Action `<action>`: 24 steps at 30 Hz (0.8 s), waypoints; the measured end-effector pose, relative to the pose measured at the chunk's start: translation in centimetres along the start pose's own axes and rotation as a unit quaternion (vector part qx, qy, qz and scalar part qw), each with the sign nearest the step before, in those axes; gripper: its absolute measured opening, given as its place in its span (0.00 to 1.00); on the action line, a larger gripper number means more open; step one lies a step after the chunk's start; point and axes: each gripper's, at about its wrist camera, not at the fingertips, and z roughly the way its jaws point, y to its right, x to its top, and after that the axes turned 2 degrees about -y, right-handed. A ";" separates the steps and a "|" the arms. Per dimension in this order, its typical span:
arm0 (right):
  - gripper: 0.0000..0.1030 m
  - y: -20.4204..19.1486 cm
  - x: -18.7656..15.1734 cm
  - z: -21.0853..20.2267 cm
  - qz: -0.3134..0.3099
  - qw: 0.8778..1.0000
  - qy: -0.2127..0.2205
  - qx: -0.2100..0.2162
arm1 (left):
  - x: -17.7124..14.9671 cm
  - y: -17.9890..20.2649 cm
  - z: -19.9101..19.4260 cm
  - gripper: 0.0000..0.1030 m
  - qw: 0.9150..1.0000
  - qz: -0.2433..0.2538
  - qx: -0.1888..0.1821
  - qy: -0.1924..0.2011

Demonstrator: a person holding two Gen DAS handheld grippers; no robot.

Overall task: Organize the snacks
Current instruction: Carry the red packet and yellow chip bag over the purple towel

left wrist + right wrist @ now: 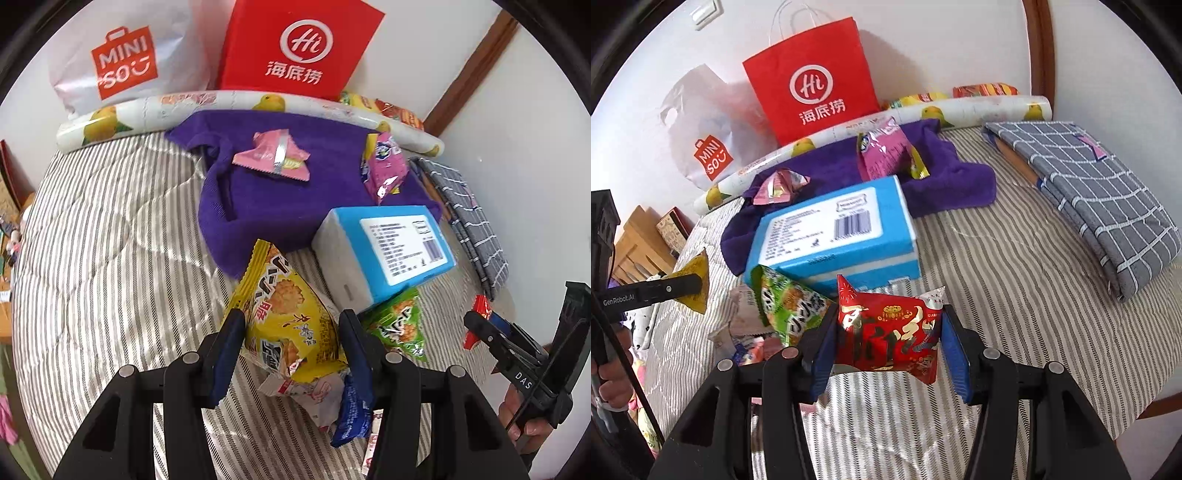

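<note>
On a striped bedspread (1015,266), the left gripper (291,347) clamps a yellow cracker packet (291,314) just before the blue tissue pack (834,236); the right gripper (888,343) grips a red snack packet (890,328) beside it; open bedding stretches right toward the folded grey checked cloth (1089,195).

red paper bag (812,92), purple towel (280,199), checked grey cloth (1086,192), perhaps a tissue box (831,236), on striped bedding (1015,280).

A striped bed cover (997,266) lies below a white wall (942,44) with brown wooden trim (1039,48).
</note>
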 end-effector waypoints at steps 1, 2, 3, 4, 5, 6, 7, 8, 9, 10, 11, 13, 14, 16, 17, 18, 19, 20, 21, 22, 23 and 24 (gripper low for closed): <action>0.51 -0.2 0.1 -0.1 0.000 1.000 0.002 -0.001 | 0.1 0.0 -0.1 0.49 1.000 0.002 -0.002 0.001; 0.51 -0.3 0.2 -0.4 0.000 1.000 0.005 -0.001 | 0.3 0.1 -0.2 0.49 1.000 0.004 -0.004 0.003; 0.51 -0.5 0.4 -0.6 0.000 1.000 0.008 -0.001 | 0.5 0.2 -0.3 0.49 1.000 0.005 -0.006 0.005; 0.51 -0.6 0.5 -0.8 0.000 1.000 0.011 0.000 | 0.6 0.3 -0.4 0.49 1.000 0.005 -0.007 0.006; 0.51 -0.8 0.8 -1.1 0.000 1.000 0.016 0.000 | 0.9 0.3 -0.6 0.49 1.000 0.006 -0.008 0.008; 0.51 -0.9 1.1 -1.3 -0.001 1.000 0.020 -0.001 | 1.1 0.4 -0.7 0.49 1.000 0.006 -0.009 0.009; 0.51 -1.0 1.3 -1.6 -0.002 1.000 0.025 -0.001 | 1.4 0.6 -1.0 0.49 1.000 0.009 -0.009 0.012; 0.51 -1.1 1.7 -1.9 -0.003 1.000 0.031 -0.003 | 1.6 0.8 -1.1 0.49 1.000 0.011 -0.009 0.014; 0.51 -1.2 2.1 -2.1 -0.004 0.999 0.037 -0.003 | 2.0 0.9 -1.4 0.49 1.000 0.014 -0.007 0.018; 0.51 -1.2 2.5 -2.3 -0.004 0.999 0.042 -0.003 | 2.3 1.1 -1.6 0.49 1.000 0.016 -0.006 0.021; 0.51 -1.3 3.0 -2.4 -0.005 0.999 0.047 -0.002 | 2.6 1.2 -1.7 0.49 1.000 0.018 -0.005 0.024; 0.51 -1.5 4.0 -2.5 -0.005 0.998 0.055 -0.001 | 3.2 1.4 -1.9 0.49 0.999 0.020 -0.003 0.028; 0.51 -1.5 4.4 -2.4 -0.005 0.998 0.057 -0.001 | 3.5 1.5 -2.1 0.49 0.999 0.021 -0.003 0.032; 0.51 -1.6 5.4 -2.2 -0.006 0.998 0.062 0.001 | 4.1 1.6 -2.3 0.49 0.999 0.024 0.002 0.041; 0.51 -1.7 6.0 -2.1 -0.007 0.998 0.064 0.001 | 4.6 1.6 -2.3 0.49 0.999 0.024 0.007 0.048; 0.51 -1.8 6.6 -1.9 -0.008 0.998 0.066 0.001 | 4.9 1.7 -2.2 0.49 0.998 0.024 0.010 0.052; 0.51 -1.9 7.2 -1.7 -0.009 0.998 0.068 0.001 | 5.1 1.6 -2.2 0.49 0.998 0.023 0.011 0.054; 0.51 -1.9 7.7 -1.5 -0.010 0.997 0.070 0.002 | 5.5 1.6 -2.0 0.49 0.998 0.019 0.011 0.056; 0.51 -1.9 8.4 -1.3 -0.011 0.997 0.072 0.004 | 5.9 1.5 -1.7 0.49 0.998 0.014 0.009 0.059; 0.51 -1.9 8.9 -1.1 -0.011 0.997 0.072 0.005 | 6.2 1.4 -1.5 0.49 0.998 0.011 0.006 0.061; 0.51 -1.8 9.6 -0.8 -0.011 0.997 0.073 0.008 | 6.5 1.3 -1.3 0.49 0.998 0.007 0.003 0.061; 0.51 -1.7 10.2 -0.6 -0.011 0.997 0.073 0.011 | 6.7 1.2 -1.1 0.49 0.998 0.005 0.002 0.061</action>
